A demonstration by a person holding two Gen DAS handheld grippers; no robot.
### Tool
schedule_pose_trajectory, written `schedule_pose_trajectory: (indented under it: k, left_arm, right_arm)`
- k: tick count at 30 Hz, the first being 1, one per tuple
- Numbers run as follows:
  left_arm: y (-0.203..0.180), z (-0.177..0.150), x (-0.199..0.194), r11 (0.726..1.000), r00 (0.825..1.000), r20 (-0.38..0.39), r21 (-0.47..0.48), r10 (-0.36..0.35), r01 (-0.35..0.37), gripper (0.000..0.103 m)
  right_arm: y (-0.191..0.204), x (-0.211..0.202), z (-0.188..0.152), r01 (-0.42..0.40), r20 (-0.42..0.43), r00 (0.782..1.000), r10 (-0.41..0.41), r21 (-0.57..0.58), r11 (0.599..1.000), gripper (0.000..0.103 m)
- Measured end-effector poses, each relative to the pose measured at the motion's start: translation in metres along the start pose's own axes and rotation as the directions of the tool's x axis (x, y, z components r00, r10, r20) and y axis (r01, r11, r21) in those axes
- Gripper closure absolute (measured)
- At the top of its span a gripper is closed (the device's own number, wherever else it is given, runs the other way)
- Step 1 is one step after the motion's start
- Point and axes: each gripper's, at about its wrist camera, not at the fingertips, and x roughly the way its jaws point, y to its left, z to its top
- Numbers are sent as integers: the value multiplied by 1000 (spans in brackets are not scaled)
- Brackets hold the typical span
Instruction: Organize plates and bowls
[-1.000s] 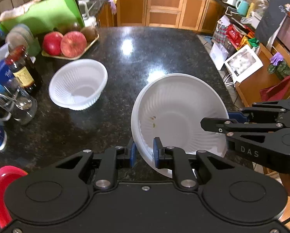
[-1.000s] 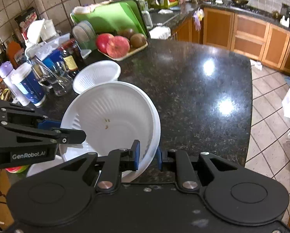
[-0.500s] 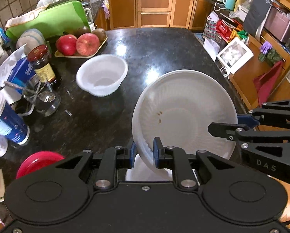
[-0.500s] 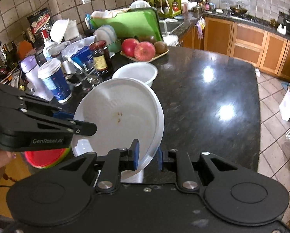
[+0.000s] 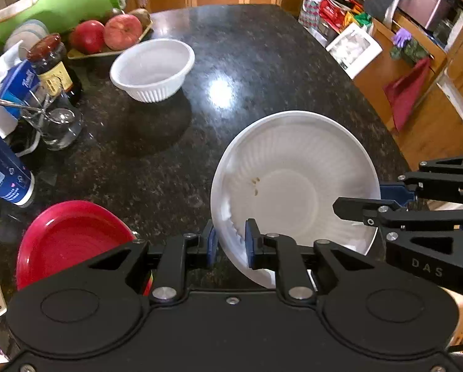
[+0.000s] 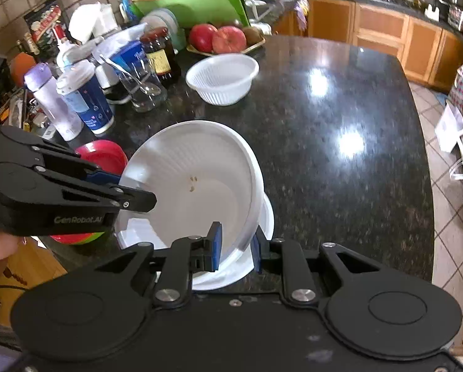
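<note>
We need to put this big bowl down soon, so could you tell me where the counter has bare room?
The dark counter is bare right of the small white bowl, out to its far and right edges. A smaller patch lies between that bowl and the large white bowl. The left side is crowded: jar, glass, blue cup, red plates.

The right and far part of the dark counter (image 6: 340,142) is left bare, so free passage is offered there. The left edge is crowded by a glass (image 6: 140,88), a sauce jar (image 6: 160,51), a blue cup (image 6: 85,96) and a fruit tray (image 6: 225,38). A small white bowl (image 6: 222,77) stands just beside them, and red plates (image 5: 70,241) are stacked near the front-left corner
</note>
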Motion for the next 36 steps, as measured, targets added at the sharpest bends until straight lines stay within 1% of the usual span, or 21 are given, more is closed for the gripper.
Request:
schedule_pose_trajectory:
  k: [8,11,15,16,17,22,27,30,33,36]
  left_arm:
    - [1,-2,11,999,999,-37,37,-24,26,78]
    - [2,-2,16,999,998,-53,31,-32,34,77]
    - [2,-3,18,999,999,-43,35,-24,25,75]
    - [2,-3,18,999,999,-44,31,-22,23,71]
    - [2,-3,18,999,999,-44,29,-21,22,70]
    - [3,-3,18,1000,998,-50,9,-30,30,70]
    - [3,-4,15,1000,999,-41,-4,-29,29,70]
    - [2,-3,11,1000,1000,-23,-15,-21,21,70]
    - [3,-2,6,1000,1000,4,-31,-2,2,70]
    - [2,0,2,998,999,35,-53,34,-32,69]
  right_arm:
    - [-3,12,-5,18,-41,999,-16,32,999,81]
    - [-4,14,-5,15,-55,998,-13,30,999,79]
    - [-5,14,-4,23,-43,999,-23,9,1000,78]
    - [-6,14,-3,24,-42,999,-23,7,1000,78]
    - [-7,14,-3,24,-43,999,-24,5,1000,78]
    - [-11,12,0,17,-40,999,-17,-8,1000,78]
    - [-13,8,3,9,-18,1000,-10,-30,1000,77]
    - [-17,7,6,-1,-11,1000,1,-36,999,77]
    - [-20,5,10,-15,2,1000,15,-44,999,77]
    - [-25,1,14,-30,20,999,31,-58,998,77]
